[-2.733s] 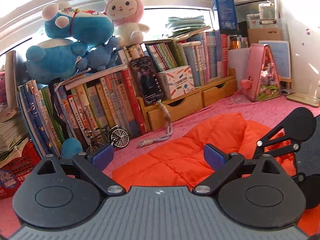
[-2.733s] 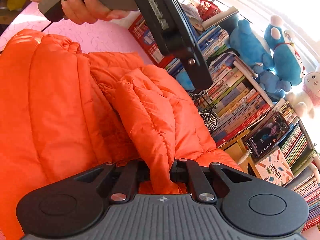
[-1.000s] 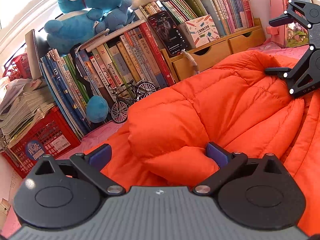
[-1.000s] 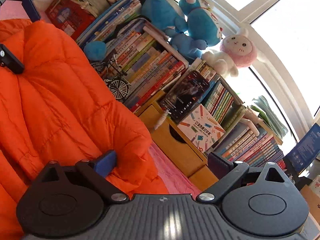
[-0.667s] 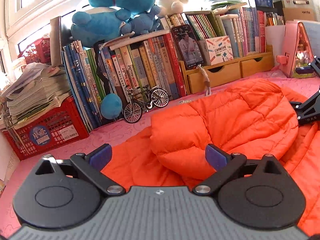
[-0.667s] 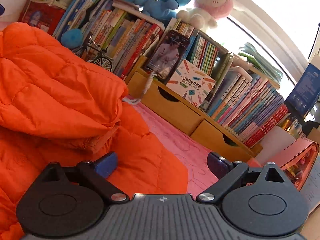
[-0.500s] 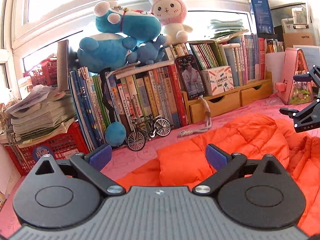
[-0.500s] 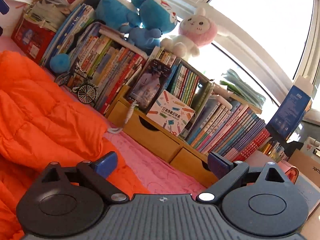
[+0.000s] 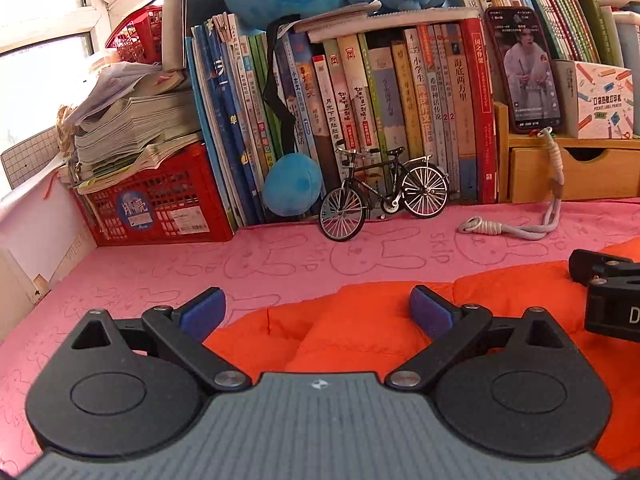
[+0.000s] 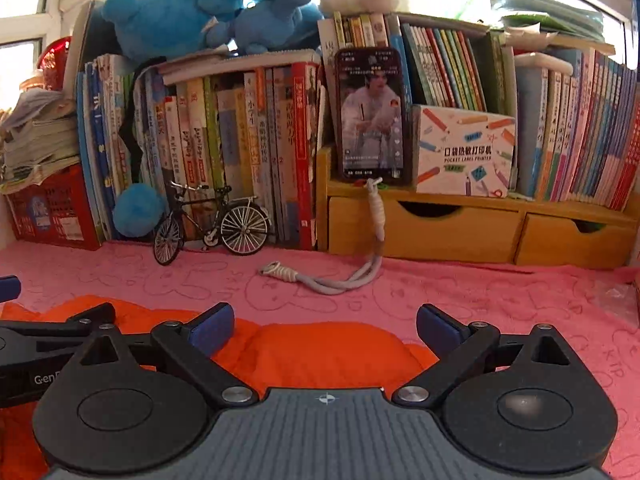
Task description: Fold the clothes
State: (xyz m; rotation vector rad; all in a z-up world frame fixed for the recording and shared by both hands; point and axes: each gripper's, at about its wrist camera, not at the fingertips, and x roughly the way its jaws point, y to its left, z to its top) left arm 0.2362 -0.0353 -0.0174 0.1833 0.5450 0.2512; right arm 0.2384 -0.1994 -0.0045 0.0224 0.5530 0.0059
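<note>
left gripper (image 9: 316, 308): jaws spread wide, nothing in them, hanging just over the near edge of the jacket
right gripper (image 10: 325, 330): same deal, wide apart and empty, right beside the left one
orange puffer jacket (image 9: 360, 328): lying bunched on the pink towel (image 9: 240, 268), close under both grippers
behind it: toy bicycle (image 9: 384, 196) parked against a row of books (image 9: 380, 88), phone (image 10: 370, 114) propped on the wooden drawers (image 10: 460, 228) with its cord (image 10: 344, 276) trailing onto the towel

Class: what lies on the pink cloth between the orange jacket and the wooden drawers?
A grey-white lanyard cord, seen in both views.
</note>
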